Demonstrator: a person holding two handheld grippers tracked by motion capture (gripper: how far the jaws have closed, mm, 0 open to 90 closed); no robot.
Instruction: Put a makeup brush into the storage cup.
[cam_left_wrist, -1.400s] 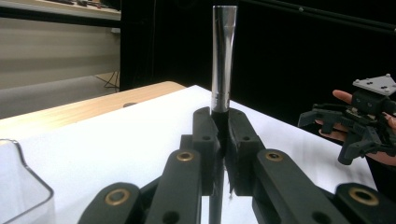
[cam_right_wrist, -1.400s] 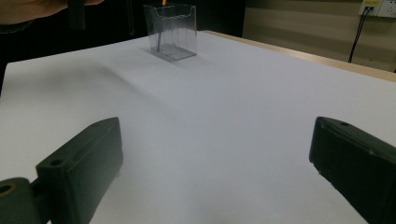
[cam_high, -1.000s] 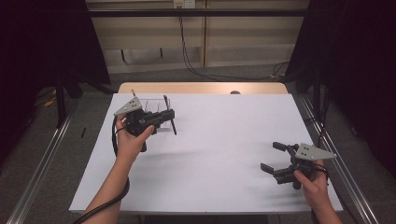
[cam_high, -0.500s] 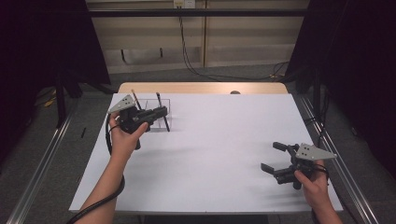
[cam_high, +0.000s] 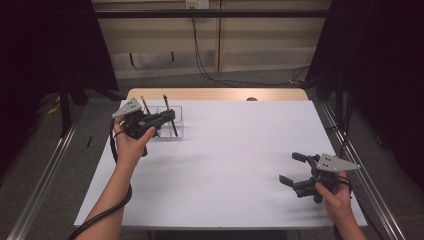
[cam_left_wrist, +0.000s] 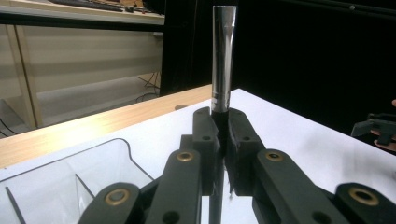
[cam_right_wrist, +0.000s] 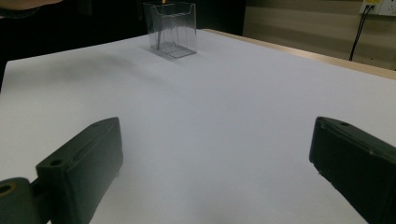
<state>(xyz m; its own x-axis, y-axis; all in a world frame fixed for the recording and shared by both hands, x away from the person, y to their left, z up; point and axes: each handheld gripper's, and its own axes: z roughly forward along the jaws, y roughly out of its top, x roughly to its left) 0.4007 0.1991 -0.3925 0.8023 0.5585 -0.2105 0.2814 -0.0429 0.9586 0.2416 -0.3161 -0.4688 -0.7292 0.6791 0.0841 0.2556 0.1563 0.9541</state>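
My left gripper (cam_high: 169, 116) is shut on a thin dark brush (cam_high: 165, 102) with a silver ferrule (cam_left_wrist: 222, 56), held nearly upright at the far left of the table. Its lower end (cam_high: 175, 132) crosses a clear plastic holder (cam_high: 179, 114); whether it is inside I cannot tell. In the left gripper view the jaws (cam_left_wrist: 220, 122) pinch the brush, with the holder (cam_left_wrist: 84, 170) below to the left. A second stick (cam_high: 144, 104) pokes up behind that hand. My right gripper (cam_high: 289, 167) rests open near the front right, nothing between its jaws (cam_right_wrist: 215, 154).
White paper (cam_high: 235, 150) covers the table; a bare wooden strip (cam_high: 215, 94) runs along the far edge. The clear holder (cam_right_wrist: 171, 29) stands far across from the right gripper. Metal rails (cam_high: 45, 175) flank the table. Cables hang at the back wall (cam_high: 200, 50).
The left hand has shifted slightly left and toward the far edge, carrying the brush with it. The right hand has kept still.
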